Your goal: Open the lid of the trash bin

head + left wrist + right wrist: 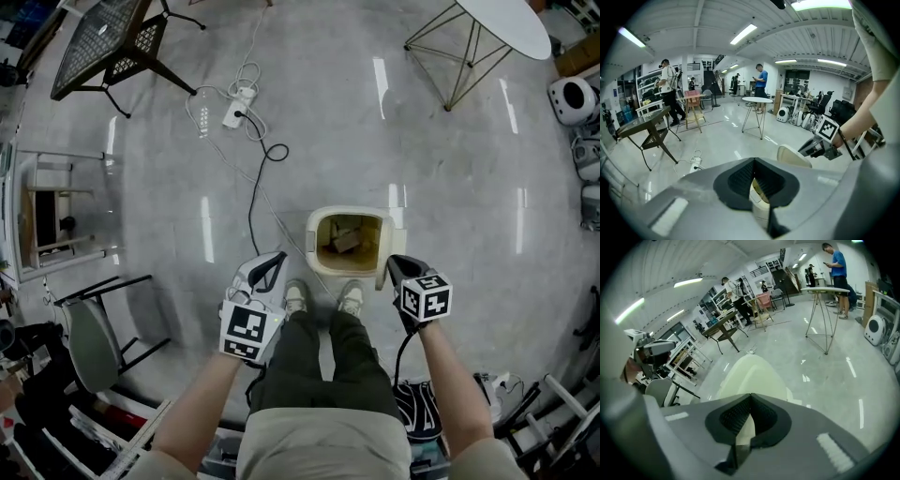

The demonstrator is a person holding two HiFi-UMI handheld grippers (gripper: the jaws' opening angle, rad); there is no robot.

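My left tongs [272, 266] and right tongs [399, 266] are both pressed together, empty. From their views they cover much of the bin [349, 213]. Its raised lid [747, 376] shows beyond, and a cable [253, 202] lies nearby.

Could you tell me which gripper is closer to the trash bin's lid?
Right. The right gripper is close beside the raised lid on the bin's right; the left gripper is off the bin's opposite, left side.

The cream trash bin [323, 246] is standing open at near centre, its lid [396, 239] standing upright along its right side.
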